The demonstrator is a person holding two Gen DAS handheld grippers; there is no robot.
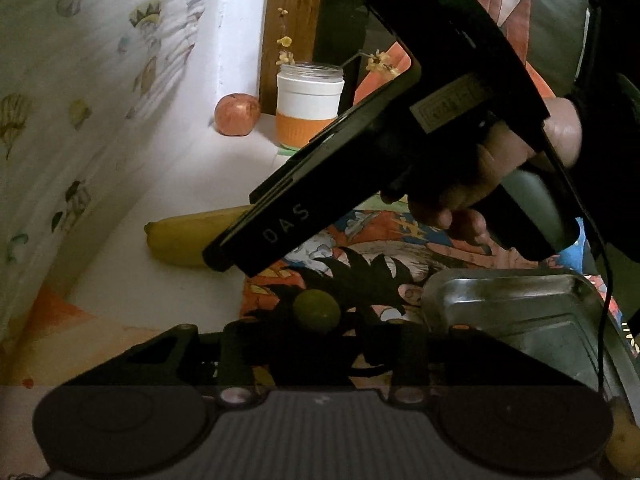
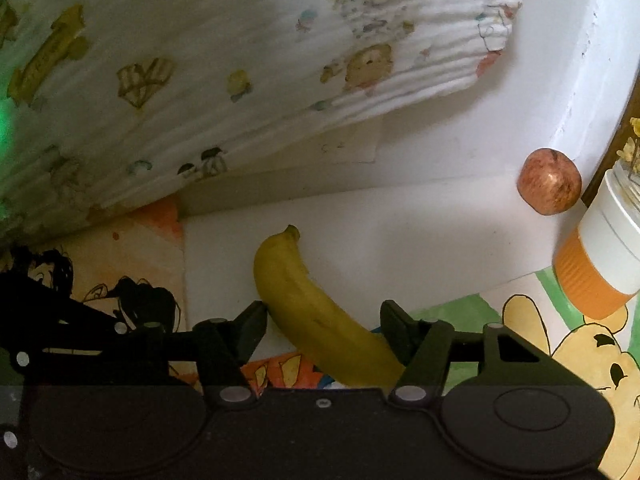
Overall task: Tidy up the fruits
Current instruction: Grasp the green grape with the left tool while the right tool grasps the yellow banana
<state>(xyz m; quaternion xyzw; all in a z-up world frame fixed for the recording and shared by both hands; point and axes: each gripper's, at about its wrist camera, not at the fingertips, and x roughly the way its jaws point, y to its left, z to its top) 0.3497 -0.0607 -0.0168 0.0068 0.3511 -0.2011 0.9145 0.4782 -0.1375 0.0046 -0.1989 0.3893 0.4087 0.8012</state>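
A yellow banana lies on the white table, between the open jaws of my right gripper; the left finger touches its side. The banana also shows in the left wrist view, partly hidden by the right gripper's black body. A small green lime sits on the cartoon mat just ahead of my left gripper, which is open and empty. A red apple rests at the back by the wall. A metal tray sits to the right of the lime.
A white and orange jar with dried flowers stands beside the apple. A patterned cloth hangs along the left side. Cartoon mats cover part of the table. A yellow fruit shows at the lower right edge.
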